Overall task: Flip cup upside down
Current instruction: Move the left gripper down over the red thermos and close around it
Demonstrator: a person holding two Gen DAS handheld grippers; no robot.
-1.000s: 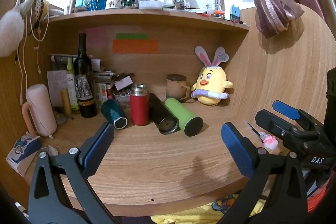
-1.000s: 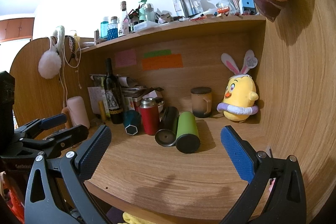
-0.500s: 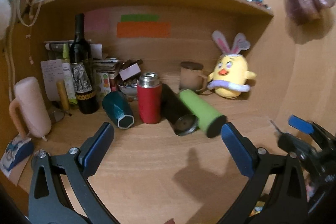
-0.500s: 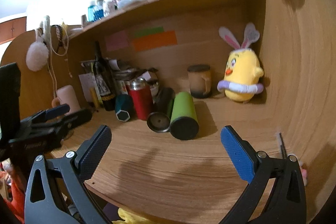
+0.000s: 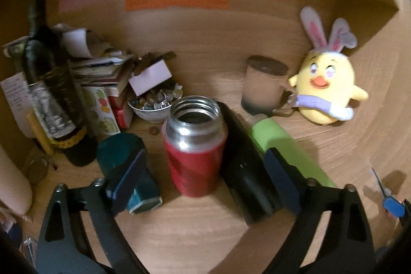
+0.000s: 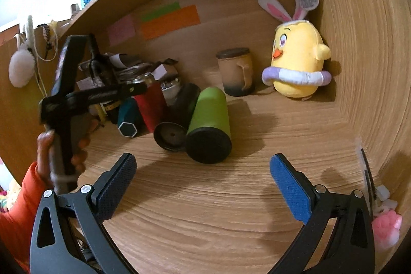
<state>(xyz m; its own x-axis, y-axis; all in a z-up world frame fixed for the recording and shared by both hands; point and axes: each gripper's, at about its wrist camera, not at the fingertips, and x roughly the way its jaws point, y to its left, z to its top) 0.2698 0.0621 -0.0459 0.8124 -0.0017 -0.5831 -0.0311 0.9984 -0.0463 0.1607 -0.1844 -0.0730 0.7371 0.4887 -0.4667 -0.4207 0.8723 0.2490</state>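
Note:
A red steel cup (image 5: 195, 148) stands upright with its open mouth up on the wooden desk (image 5: 205, 230). My left gripper (image 5: 203, 177) is open, its blue pads on either side of the cup's lower body, not touching it. In the right wrist view the red cup (image 6: 150, 104) is partly hidden behind the left gripper's body (image 6: 84, 94). My right gripper (image 6: 203, 184) is open and empty, above bare desk (image 6: 218, 222) in front of the cups.
A teal cup (image 5: 128, 171), a black cup (image 5: 244, 173) and a green cup (image 5: 287, 153) lie on their sides beside the red one. A wine bottle (image 5: 48, 84), a bowl of small items (image 5: 154, 104), a lidded mug (image 5: 264, 86) and a yellow chick toy (image 5: 326, 86) stand behind.
My left gripper has moved forward and down, so its open jaws now flank the red cup. My right gripper has moved a little closer to the desk.

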